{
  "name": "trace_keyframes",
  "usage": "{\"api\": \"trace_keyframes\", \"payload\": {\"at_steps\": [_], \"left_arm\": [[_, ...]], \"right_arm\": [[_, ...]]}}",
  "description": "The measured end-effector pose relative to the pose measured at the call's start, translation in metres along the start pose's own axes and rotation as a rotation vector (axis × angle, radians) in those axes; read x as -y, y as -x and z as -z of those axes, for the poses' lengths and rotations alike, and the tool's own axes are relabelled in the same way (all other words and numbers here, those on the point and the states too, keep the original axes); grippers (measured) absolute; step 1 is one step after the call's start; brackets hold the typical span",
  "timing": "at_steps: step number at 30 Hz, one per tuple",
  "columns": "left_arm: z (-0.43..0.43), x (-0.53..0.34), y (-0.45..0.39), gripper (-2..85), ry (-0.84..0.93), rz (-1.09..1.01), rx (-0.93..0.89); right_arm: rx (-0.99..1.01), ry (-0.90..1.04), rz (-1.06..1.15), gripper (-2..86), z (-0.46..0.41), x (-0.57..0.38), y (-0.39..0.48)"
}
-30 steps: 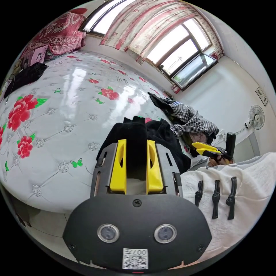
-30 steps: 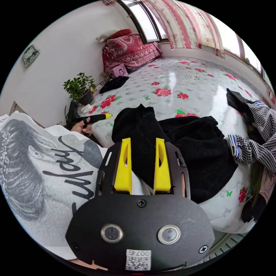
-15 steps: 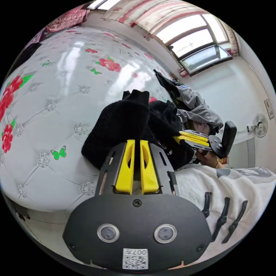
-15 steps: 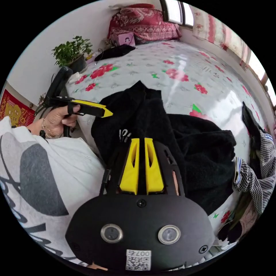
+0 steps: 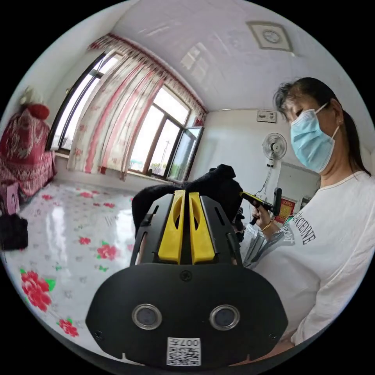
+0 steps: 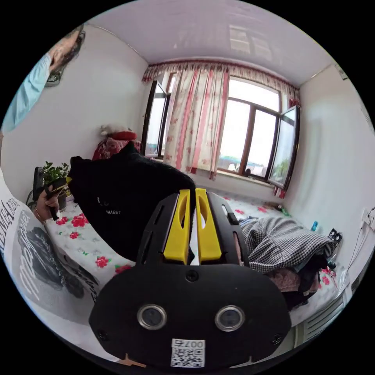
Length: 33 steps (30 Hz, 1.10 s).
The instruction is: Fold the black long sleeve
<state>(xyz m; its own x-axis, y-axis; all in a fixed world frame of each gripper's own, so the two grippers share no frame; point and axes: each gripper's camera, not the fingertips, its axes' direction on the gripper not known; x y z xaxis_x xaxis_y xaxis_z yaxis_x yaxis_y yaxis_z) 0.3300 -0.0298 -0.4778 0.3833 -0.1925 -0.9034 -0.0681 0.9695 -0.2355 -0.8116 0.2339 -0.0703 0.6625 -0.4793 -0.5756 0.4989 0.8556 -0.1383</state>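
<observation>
Both tools, left [image 5: 186, 199] and right [image 6: 192, 195], are clenched on the black top [image 6: 125, 199], which hangs stretched between them in the air above the floral bed [image 5: 66, 238].

The left gripper [image 5: 185, 195] hides most of the black long sleeve [image 5: 218, 183] behind its jaws.

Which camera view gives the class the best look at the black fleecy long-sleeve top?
The right gripper view: the black fleecy long-sleeve top hangs as a broad panel, lifted above the bed, stretching to the left gripper. The left gripper view shows just a bunched dark lump behind its own yellow jaws.
</observation>
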Motion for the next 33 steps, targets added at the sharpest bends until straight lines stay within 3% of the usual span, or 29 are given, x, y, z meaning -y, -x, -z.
{"api": "trace_keyframes", "payload": {"at_steps": [6,11,15,17,20,22,23,26,29,33], "left_arm": [[0.012,0.071,-0.085,-0.9,-0.126,-0.344,0.16],[-0.014,0.091,-0.101,-0.8,-0.121,-0.466,0.295],[-0.071,0.102,-0.07,-0.3,-0.045,-0.452,0.438],[-0.135,0.105,-0.015,1.3,0.071,-0.398,0.551],[-0.22,0.077,0.087,6.9,0.311,-0.219,0.544],[-0.238,0.041,0.136,9.5,0.412,-0.084,0.542],[-0.238,0.009,0.158,9.8,0.436,-0.02,0.546],[-0.227,-0.097,0.202,10.1,0.58,0.142,0.622],[-0.21,-0.21,0.236,10.8,0.795,0.359,0.693],[-0.2,-0.298,0.262,12.2,0.994,0.527,0.774]], "right_arm": [[-0.169,-0.284,0.126,0.3,0.081,0.051,0.001],[-0.158,-0.293,0.147,0.8,0.063,0.074,-0.013],[-0.124,-0.223,0.155,2.0,-0.009,0.101,-0.027],[-0.108,-0.146,0.152,3.1,-0.065,0.115,-0.036],[-0.014,0.097,0.018,5.6,-0.185,0.116,-0.065],[0.027,0.369,-0.076,6.7,-0.267,0.073,-0.082],[0.05,0.413,-0.096,7.0,-0.279,0.057,-0.085],[0.141,0.585,-0.137,8.1,-0.316,-0.054,-0.084],[0.132,0.879,-0.166,9.1,-0.339,-0.187,-0.076],[0.173,1.191,-0.257,9.8,-0.345,-0.31,-0.067]]}}
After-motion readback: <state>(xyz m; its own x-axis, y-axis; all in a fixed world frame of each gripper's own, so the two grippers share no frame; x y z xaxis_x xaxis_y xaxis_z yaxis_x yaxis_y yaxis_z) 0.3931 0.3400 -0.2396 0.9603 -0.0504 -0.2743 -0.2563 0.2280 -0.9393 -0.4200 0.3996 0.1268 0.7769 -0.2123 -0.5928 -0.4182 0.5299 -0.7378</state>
